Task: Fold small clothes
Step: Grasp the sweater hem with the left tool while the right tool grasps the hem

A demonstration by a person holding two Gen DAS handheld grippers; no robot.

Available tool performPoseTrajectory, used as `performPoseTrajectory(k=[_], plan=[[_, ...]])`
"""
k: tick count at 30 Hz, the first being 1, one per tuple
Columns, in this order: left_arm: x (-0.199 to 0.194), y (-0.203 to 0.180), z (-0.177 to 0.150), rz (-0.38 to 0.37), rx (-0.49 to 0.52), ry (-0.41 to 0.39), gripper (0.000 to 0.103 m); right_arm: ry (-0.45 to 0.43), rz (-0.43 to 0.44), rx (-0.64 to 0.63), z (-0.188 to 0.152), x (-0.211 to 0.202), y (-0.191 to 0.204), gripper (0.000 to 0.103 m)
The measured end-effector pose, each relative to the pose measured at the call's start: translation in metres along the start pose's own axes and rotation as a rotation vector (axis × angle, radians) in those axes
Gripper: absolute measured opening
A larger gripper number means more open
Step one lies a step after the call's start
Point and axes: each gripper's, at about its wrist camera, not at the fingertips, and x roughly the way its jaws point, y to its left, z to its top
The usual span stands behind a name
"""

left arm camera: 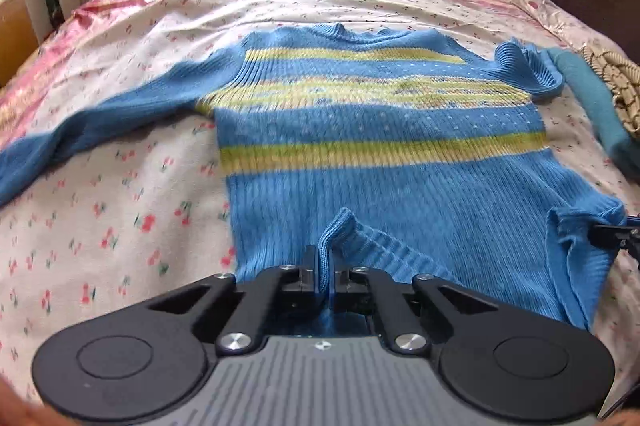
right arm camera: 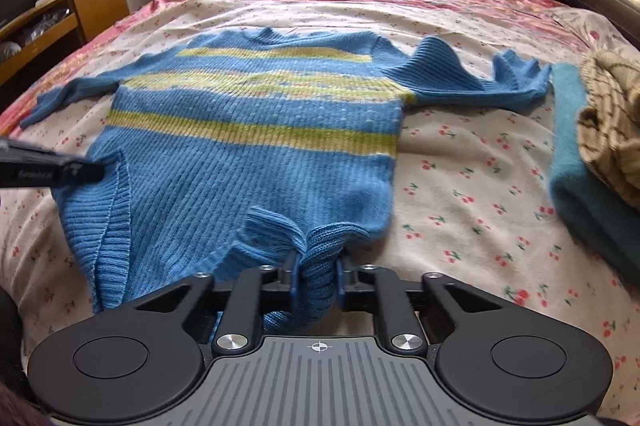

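Blue ribbed knit sweater with yellow-green stripes [right arm camera: 256,130] lies flat mid-bed on the floral bedsheet [right arm camera: 460,162], hem at the near edge. Left gripper [left arm camera: 325,266] is clamped tight on the hem's left part; right gripper [right arm camera: 316,276] is pinched on a bunch of hem at the right. To fold well: raise both evenly, keep hem taut, carry toward the collar, avoid the teal folded cloth [right arm camera: 576,162].

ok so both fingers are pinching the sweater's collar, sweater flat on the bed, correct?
Not the collar. Both grippers, left and right, grip the bottom hem of the sweater, as both wrist views show. The collar is at the far end. The sweater does lie flat on the bed.
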Motion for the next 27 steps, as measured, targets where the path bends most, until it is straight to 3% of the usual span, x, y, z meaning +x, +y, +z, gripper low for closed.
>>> performPoseTrajectory(k=[6,7,12,14,17,21,27], plan=[[-0.037,0.017,-0.034,-0.011,-0.061,0.006,0.012,0.025,0.002,0.011,-0.019,-0.038,-0.019,0.008],[-0.043,0.021,-0.039,-0.008,-0.073,0.01,0.012,0.035,-0.006,0.005,-0.023,-0.044,-0.022,0.002],[-0.065,0.035,-0.063,0.045,-0.11,0.028,0.012,0.09,-0.086,0.007,-0.039,-0.059,-0.041,0.003],[-0.072,0.04,-0.067,0.047,-0.13,0.025,0.012,0.092,-0.09,0.021,-0.041,-0.063,-0.045,0.012],[-0.083,0.042,-0.067,0.065,-0.151,-0.003,0.012,0.066,-0.055,0.057,-0.037,-0.066,-0.04,0.014],[-0.097,0.032,-0.061,0.048,-0.139,-0.064,0.014,0.053,0.051,0.134,-0.026,-0.063,-0.03,0.044],[-0.079,0.005,-0.058,-0.003,-0.102,-0.049,0.016,0.065,0.145,0.288,-0.006,-0.041,-0.02,0.059]])
